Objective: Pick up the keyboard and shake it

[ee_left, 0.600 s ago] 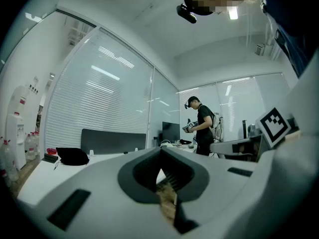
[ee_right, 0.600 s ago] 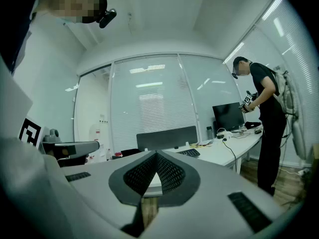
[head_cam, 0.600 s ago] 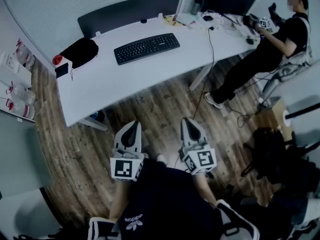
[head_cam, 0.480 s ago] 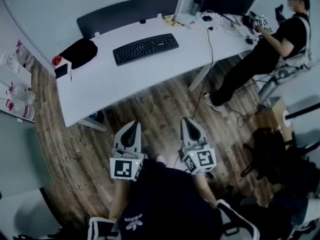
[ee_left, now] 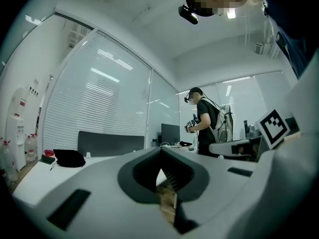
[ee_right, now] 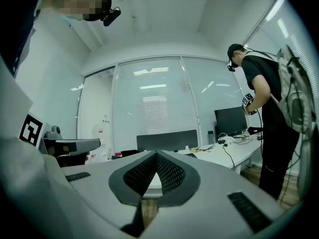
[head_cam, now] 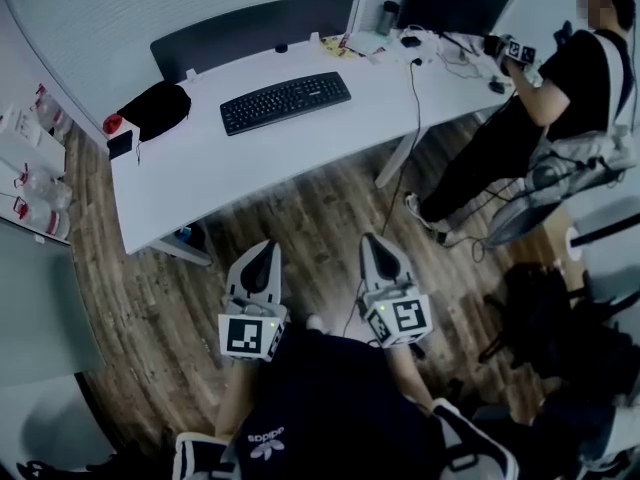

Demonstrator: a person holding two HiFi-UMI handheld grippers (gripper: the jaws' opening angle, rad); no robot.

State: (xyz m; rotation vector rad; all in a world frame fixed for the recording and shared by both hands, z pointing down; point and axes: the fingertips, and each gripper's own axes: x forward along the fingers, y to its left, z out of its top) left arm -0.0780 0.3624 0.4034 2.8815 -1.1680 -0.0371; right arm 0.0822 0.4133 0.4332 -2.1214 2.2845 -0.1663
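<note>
Flat on the white desk (head_cam: 250, 163), the black keyboard (head_cam: 285, 102) is laid untouched, toward the desk's far edge. A black bundle (head_cam: 158, 105) is seen to its left and a dark partition panel (head_cam: 255, 23) behind it. Well apart, over the wooden floor (head_cam: 310, 213), the left gripper (head_cam: 262, 248) and right gripper (head_cam: 373, 241) are held level, side by side, each clenched on nothing.

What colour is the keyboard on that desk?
Black. The keyboard lies on the white desk, clearest in the head view.
</note>
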